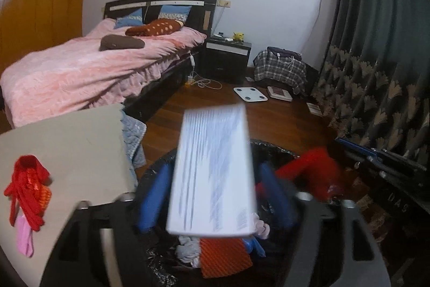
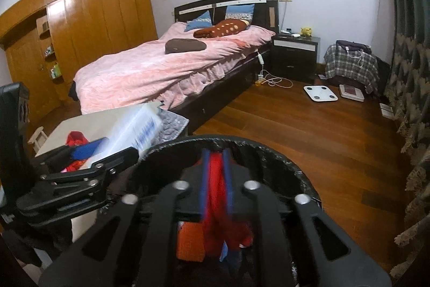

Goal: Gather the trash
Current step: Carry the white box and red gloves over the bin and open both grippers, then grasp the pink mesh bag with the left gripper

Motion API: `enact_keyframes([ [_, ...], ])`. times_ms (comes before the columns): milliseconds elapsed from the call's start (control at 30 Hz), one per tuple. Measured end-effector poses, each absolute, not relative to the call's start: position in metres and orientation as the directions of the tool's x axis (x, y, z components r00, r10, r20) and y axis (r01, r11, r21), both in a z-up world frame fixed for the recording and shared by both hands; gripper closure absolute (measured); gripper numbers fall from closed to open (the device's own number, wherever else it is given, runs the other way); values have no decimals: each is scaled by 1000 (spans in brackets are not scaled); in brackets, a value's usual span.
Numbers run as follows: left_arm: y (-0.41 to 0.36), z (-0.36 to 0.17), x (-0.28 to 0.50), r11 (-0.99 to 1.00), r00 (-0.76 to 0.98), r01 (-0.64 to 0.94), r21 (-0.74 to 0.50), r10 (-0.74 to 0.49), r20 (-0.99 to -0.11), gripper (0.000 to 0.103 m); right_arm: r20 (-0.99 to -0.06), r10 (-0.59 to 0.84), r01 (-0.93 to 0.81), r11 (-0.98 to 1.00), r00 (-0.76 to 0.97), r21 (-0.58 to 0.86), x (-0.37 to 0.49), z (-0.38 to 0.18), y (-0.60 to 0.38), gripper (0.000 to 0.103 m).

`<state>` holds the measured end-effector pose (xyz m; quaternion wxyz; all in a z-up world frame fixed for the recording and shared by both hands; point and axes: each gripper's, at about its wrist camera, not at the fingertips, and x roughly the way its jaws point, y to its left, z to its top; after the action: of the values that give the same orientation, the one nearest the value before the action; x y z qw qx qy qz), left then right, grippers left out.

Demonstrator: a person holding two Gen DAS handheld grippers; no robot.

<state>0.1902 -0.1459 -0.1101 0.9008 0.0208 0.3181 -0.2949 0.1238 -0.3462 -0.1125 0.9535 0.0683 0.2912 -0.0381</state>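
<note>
1. As I look along the left gripper, its blue fingers stand wide, and a long white box lies between them, blurred and tilted up towards the far end.
2. A gap shows on each side of the box, so neither pad presses on it.
3. The box hangs over the mouth of the trash bin, a round bin lined with a black bag, whose rim curves behind the fingers.
4. Inside the bin I see an orange ribbed piece and a crumpled grey cloth beside it, both below the near end of the box.
5. The right gripper also points down into the bin; its jaws stand narrow, with a red cloth filling the slit between the two fingers.
6. I cannot tell whether the pads pinch that cloth or merely flank it, as it is blurred.
7. In the left wrist view the same red cloth shows over the right side of the bin's rim.
8. A beige table stands just left of the bin; a red bundle and a pink scrap lie towards its left edge, touching each other.
9. Beyond the table stands a bed with a pink cover, on a wooden floor.
</note>
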Motion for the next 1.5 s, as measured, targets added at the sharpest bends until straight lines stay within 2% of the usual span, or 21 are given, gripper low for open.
enact_keyframes([
  [33, -143, -110, 191, 825, 623, 544, -157, -522, -582, 28, -560, -40, 120, 987, 827, 106, 123, -113, -347, 68],
  [133, -137, -110, 192, 834, 634, 529, -156, -511, -581, 26, -558, -52, 131, 986, 828, 103, 122, -116, -350, 58],
  [167, -135, -109, 193, 838, 638, 523, -157, -507, -580, 25, -557, -57, 134, 986, 829, 99, 121, -116, -349, 47],
  [200, -129, -108, 194, 845, 647, 512, -157, -499, -576, 25, -550, -67, 141, 986, 833, 93, 120, -115, -348, 40],
  [267, -119, -104, 193, 862, 676, 485, -144, -475, -563, 19, -531, -83, 151, 985, 843, 86, 118, -111, -346, 12],
  [300, -112, -102, 192, 871, 693, 471, -136, -461, -555, 17, -520, -89, 156, 984, 849, 86, 117, -109, -344, 7],
  [400, -91, -97, 190, 896, 728, 428, -118, -420, -542, 12, -520, -60, 133, 986, 852, 105, 122, -106, -335, 6],
  [533, -49, -93, 186, 933, 777, 347, -95, -343, -529, 10, -525, -12, 83, 990, 851, 112, 132, -105, -312, 6],
  [833, 42, -104, 182, 988, 831, 153, -13, -136, -539, 10, -521, 121, -66, 990, 845, 124, 163, -104, -230, 6],
  [1000, 87, -123, 187, 998, 819, 59, 25, -34, -573, 12, -512, 188, -150, 982, 838, 116, 183, -109, -181, 6],
  [1167, 119, -145, 191, 1000, 785, -4, 16, 14, -619, 17, -521, 237, -211, 971, 820, 110, 200, -119, -141, 6],
  [1500, 132, -185, 209, 1000, 712, -23, -17, 4, -702, 24, -569, 267, -241, 963, 777, 123, 233, -151, -98, 6],
])
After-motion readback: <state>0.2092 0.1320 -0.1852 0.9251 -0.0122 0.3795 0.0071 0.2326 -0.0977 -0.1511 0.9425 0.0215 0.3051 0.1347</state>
